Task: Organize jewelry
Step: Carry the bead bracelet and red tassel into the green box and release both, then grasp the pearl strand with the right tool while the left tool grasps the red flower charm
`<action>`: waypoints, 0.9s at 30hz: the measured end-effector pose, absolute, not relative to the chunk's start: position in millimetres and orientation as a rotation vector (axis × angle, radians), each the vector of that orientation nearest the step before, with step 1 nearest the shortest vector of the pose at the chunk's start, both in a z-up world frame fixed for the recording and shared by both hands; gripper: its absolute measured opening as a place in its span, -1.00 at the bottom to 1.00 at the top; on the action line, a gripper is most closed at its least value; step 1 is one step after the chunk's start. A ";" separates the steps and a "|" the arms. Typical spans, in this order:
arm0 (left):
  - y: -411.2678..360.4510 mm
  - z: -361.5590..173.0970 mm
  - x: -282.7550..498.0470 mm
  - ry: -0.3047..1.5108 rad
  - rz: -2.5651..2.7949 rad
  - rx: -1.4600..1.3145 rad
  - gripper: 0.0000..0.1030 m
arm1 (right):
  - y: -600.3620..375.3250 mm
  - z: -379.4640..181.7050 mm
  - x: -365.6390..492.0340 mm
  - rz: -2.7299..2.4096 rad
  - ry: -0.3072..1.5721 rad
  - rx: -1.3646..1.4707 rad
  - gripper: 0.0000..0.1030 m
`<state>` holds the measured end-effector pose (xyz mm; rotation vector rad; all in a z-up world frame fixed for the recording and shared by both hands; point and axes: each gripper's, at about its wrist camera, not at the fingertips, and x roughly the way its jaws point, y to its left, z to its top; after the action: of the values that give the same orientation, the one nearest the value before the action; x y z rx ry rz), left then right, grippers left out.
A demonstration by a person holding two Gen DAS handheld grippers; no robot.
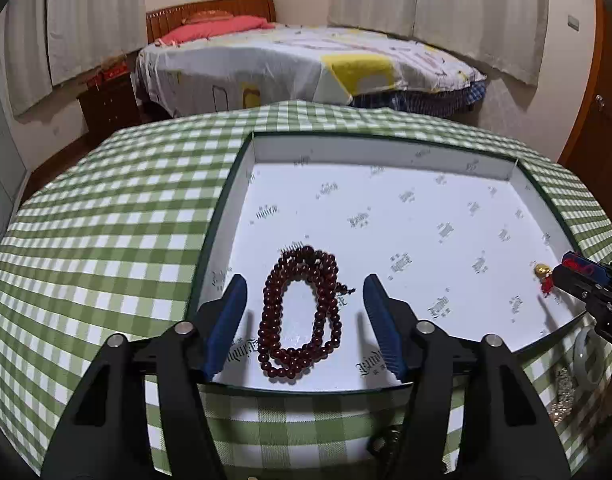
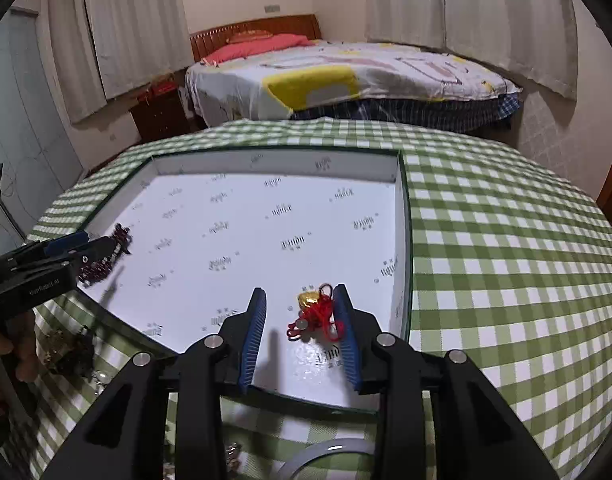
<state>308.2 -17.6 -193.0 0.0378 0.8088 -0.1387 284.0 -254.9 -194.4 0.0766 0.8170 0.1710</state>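
Left wrist view, left gripper (image 1: 302,292) open, bead bracelet (image 1: 300,312) between, untouched

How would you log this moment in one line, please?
left tool: open, beads in tray | right tool: open, red-cord charm in tray

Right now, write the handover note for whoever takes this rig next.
Left claw: open, straddling the dark red bead strand, which lies in the white box.
Right claw: open; the gold charm on red cord lies in the box, against the right pad.
Done: both pieces are in the box.
Left: a pale bangle and other small pieces still sit on the checked cloth.
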 end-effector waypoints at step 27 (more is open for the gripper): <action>-10.2 -152.4 137.5 0.634 -0.045 0.006 0.17 | -196.2 -183.7 127.8 0.308 0.754 0.082 -0.31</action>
<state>137.5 -10.2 -152.4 0.0055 0.6344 -0.0450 127.8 -196.2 -183.7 0.0816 0.7536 0.3082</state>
